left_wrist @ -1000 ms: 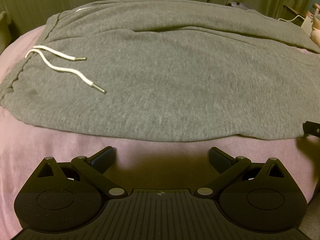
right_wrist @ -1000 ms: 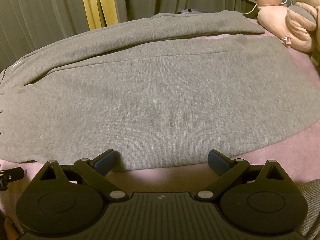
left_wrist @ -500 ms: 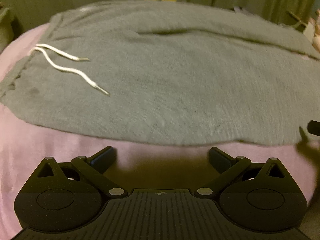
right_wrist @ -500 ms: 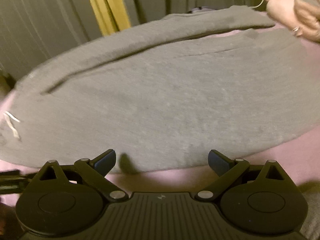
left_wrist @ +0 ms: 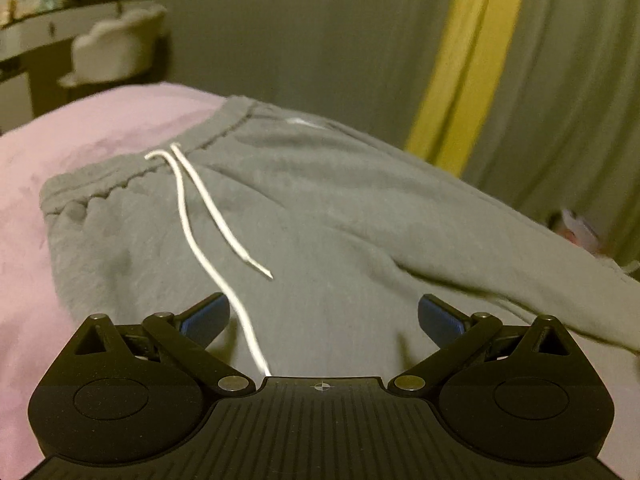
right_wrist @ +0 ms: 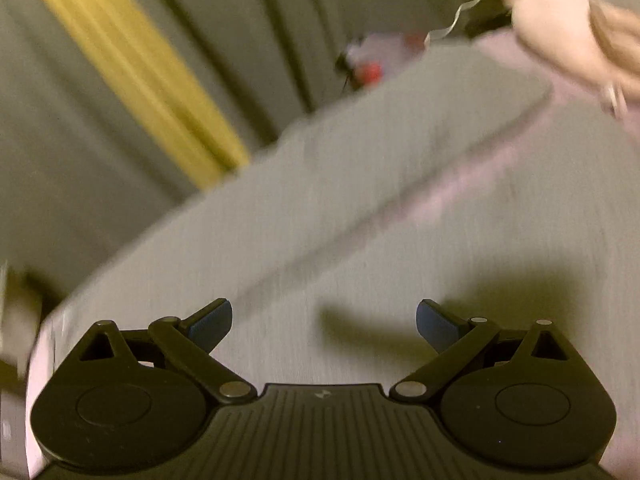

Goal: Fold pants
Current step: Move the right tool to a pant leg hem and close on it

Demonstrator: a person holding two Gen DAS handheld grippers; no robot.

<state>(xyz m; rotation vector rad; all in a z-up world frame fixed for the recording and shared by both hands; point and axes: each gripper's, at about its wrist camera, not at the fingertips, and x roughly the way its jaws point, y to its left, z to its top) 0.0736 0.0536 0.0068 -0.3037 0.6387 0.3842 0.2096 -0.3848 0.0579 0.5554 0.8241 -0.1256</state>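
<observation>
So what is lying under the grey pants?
The grey pants lie on a pink bed cover, visible past the waistband. What the cover looks like beneath the fabric is hidden.

Bed [left_wrist: 100,136] is covered by a pink sheet. Grey pants [left_wrist: 340,216] are laid flat directly on it, waistband [left_wrist: 132,178] toward the left, legs run off to the right. White drawstring [left_wrist: 208,216] is draped across the front of the fabric. In the blurred right wrist view, a pink plush toy [right_wrist: 560,28] is seen at the far right of the bed.
</observation>
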